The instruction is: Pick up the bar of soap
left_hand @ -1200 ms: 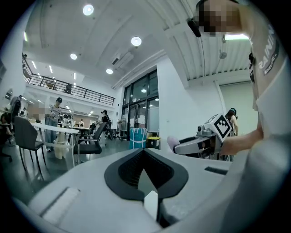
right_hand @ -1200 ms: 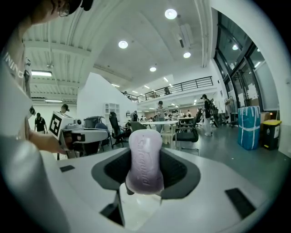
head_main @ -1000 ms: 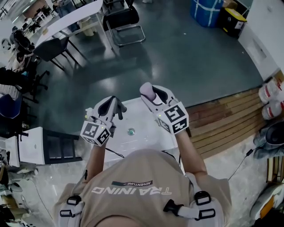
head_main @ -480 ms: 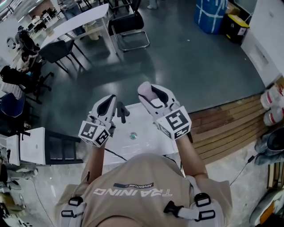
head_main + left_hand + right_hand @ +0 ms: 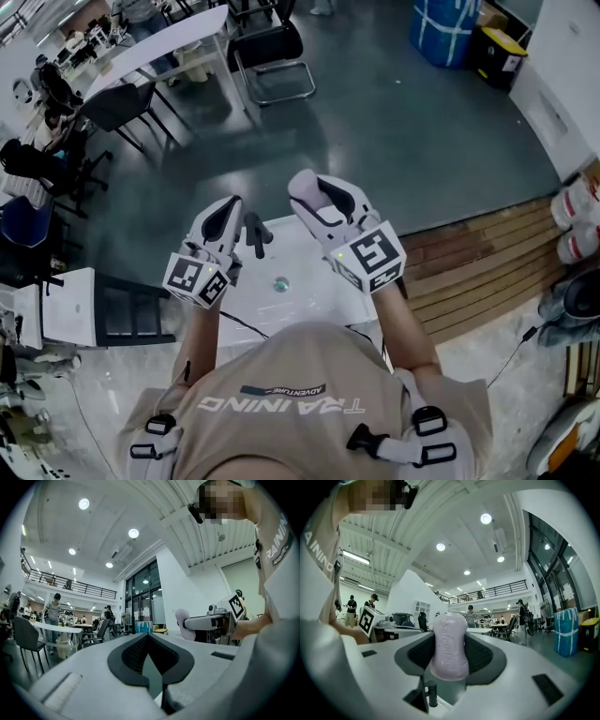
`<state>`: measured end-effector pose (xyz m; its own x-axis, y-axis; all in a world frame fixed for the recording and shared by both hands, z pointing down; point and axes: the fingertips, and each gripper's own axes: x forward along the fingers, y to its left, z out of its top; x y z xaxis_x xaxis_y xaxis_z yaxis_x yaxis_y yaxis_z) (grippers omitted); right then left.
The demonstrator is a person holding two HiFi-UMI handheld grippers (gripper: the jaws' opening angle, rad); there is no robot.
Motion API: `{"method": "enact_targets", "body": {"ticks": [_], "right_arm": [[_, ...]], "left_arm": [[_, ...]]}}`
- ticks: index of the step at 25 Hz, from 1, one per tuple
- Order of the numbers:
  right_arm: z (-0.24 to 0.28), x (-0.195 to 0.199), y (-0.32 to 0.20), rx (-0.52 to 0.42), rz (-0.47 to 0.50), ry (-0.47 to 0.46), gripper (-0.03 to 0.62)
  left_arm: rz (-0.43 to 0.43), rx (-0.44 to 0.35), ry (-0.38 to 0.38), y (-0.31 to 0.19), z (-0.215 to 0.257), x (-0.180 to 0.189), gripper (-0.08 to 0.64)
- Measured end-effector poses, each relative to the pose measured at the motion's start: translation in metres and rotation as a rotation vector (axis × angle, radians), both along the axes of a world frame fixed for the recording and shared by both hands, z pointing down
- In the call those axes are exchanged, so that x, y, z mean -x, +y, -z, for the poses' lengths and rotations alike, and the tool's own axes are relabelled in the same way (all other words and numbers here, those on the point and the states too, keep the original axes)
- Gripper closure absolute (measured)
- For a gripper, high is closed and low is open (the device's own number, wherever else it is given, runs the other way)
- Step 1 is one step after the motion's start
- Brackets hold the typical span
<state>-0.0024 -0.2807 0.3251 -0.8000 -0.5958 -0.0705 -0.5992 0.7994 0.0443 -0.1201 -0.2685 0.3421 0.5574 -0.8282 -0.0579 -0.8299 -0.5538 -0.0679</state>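
The right gripper (image 5: 317, 195) is clamped on the bar of soap (image 5: 449, 645). The pale lilac bar stands on end between the two black pads (image 5: 483, 654), and its rounded top rises past the jaw tips. In the head view the soap shows as a pale end at the gripper's 11 o'clock tip, in the air over the far edge of the small white table (image 5: 314, 281).

The left gripper (image 5: 225, 217) sits at 9 o'clock of the right one, near it but apart. Its jaws are together at the tips with nothing between them; only floor shows through the gap lower down.

Each gripper's marker cube (image 5: 375, 258) points back toward the person at 6 o'clock. A small round greenish object (image 5: 279, 284), too small to identify, lies on the table between the two grippers. A black cable (image 5: 246, 324) runs off the near edge.

Wooden planks (image 5: 469, 258) lie at 3 o'clock of the table, a blue bin (image 5: 439, 23) at 1 o'clock, and a black chair (image 5: 267, 52) at 12 o'clock.
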Motion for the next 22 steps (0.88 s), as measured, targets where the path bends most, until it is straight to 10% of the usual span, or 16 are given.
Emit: {"method": "enact_targets", "body": {"ticks": [22], "right_arm": [[-0.016,-0.001,-0.002,0.023,-0.016,0.025,0.399]], "left_arm": [[0.01,0.045,0.031,0.001,-0.024,0.007,0.568]]}}
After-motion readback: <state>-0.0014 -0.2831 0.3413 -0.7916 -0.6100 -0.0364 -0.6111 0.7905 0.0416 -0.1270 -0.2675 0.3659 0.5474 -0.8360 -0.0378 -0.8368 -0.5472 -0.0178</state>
